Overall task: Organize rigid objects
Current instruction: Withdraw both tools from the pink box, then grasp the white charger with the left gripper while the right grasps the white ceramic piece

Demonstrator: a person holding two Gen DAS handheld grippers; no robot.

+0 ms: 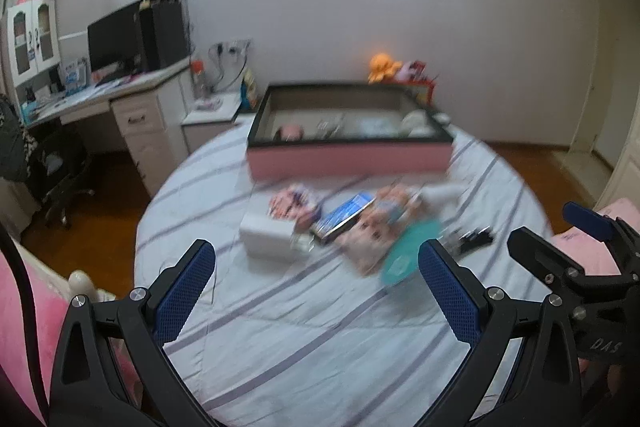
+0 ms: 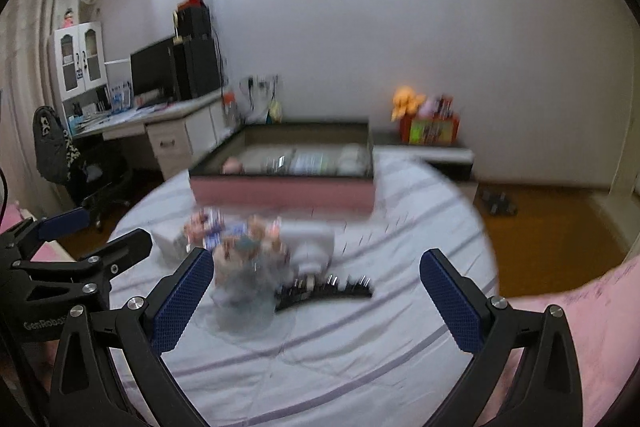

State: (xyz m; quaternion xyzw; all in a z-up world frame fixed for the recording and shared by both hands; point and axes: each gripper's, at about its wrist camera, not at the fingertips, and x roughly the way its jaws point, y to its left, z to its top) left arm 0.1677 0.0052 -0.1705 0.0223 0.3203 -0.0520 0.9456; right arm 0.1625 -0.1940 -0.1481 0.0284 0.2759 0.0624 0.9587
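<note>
A pile of loose items lies on the striped bed sheet [image 1: 304, 327]: a white box [image 1: 267, 237], a blue booklet [image 1: 345, 215], patterned cards [image 1: 294, 205], a teal disc [image 1: 408, 254] and a black hair clip [image 1: 474, 239]. Behind them stands a pink open box [image 1: 348, 159] with several items inside. My left gripper [image 1: 316, 291] is open and empty, above the sheet short of the pile. My right gripper [image 2: 316, 295] is open and empty, with the black hair clip [image 2: 326, 291] just ahead between its fingers. Both views are blurred.
A desk [image 1: 120, 91] with a monitor and a black chair [image 1: 56, 163] stand left of the bed. A low table with an orange plush toy [image 2: 406, 101] sits by the far wall. Wooden floor [image 2: 560, 227] lies to the right. A pink pillow [image 2: 592, 339] is near right.
</note>
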